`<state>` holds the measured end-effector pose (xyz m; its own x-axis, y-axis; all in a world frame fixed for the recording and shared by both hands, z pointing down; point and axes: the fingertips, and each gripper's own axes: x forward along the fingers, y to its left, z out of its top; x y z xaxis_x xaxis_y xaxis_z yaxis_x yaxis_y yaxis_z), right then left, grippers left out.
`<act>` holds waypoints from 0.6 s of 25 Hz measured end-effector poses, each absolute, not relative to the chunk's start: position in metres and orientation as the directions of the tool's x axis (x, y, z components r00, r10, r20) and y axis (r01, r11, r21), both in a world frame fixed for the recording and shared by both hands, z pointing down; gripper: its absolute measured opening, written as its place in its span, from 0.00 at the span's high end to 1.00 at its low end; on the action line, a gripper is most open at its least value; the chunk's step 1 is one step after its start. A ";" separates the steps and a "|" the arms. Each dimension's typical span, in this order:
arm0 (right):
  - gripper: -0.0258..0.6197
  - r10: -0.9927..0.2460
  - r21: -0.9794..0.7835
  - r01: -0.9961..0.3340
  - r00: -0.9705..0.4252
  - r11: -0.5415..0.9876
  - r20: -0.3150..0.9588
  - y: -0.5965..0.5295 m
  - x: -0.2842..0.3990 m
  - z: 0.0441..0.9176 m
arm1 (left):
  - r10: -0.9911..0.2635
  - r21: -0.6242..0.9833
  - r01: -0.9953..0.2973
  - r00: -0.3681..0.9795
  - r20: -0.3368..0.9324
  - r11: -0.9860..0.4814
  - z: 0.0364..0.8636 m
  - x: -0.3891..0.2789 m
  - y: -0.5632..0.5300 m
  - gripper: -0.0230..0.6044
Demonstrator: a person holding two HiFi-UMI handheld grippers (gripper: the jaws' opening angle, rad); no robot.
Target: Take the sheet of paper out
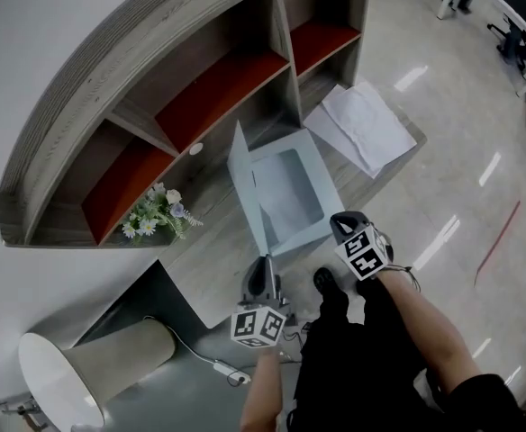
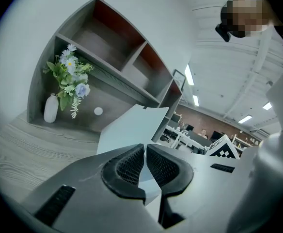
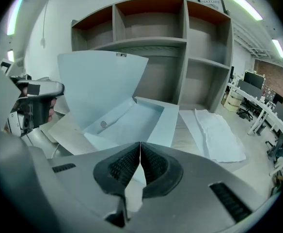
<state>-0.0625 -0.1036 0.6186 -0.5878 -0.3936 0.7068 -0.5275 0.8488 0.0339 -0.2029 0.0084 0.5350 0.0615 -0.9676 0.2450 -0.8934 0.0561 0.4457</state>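
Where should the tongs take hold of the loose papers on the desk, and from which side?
Grip the papers at their near corner, coming from the front edge of the desk. They lie flat, so only an edge can be pinched; that corner seems to reach the front edge, which may let one jaw slip beneath. The shelf blocks the far side.

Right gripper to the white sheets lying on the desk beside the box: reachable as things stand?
Probably yes. The white sheets lie uncovered on the desk, right of the open box. Nothing stands between them and the right gripper. Its jaws are shut and must open first.
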 end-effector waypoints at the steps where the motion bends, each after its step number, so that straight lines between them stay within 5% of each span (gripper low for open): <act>1: 0.94 -0.393 0.034 -0.523 -0.594 0.852 0.702 -0.103 -0.065 0.616 | -0.969 0.458 -0.886 0.052 0.243 0.068 0.535 -0.205 0.011 0.92; 15: 0.94 -0.332 0.038 -0.425 -0.646 0.904 0.687 -0.088 -0.111 0.601 | -0.978 0.632 -0.764 0.004 0.209 0.132 0.537 -0.207 0.043 0.93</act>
